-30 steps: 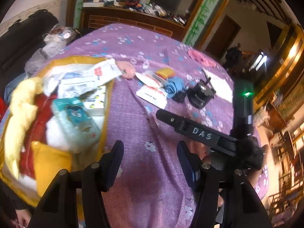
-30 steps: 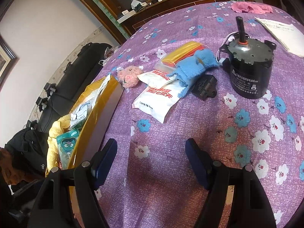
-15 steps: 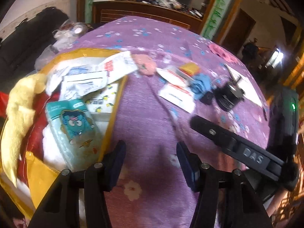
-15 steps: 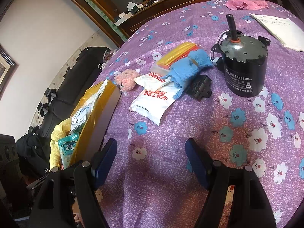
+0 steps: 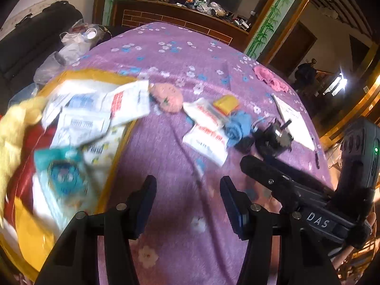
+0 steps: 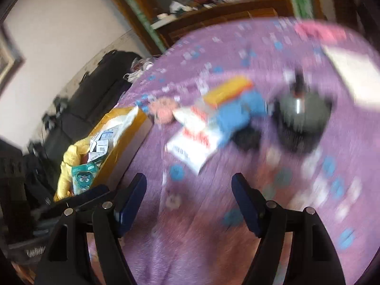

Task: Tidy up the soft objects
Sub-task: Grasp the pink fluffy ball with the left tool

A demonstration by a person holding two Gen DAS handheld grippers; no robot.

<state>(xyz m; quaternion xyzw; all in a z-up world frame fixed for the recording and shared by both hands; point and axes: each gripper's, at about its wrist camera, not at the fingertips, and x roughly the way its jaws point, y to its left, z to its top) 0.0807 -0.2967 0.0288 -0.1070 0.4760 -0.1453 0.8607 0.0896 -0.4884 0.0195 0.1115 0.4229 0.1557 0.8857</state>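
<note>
Everywhere, purple floral tablecloth [image 5: 180, 54].

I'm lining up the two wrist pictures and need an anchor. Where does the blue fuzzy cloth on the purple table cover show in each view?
Left wrist: the blue fuzzy cloth lies right of centre, just left of the black motor.
Right wrist: the blue fuzzy cloth lies above centre, blurred, again just left of the black motor.
Shared landmark: the white packet with red print, directly below-left of the cloth in both.
</note>
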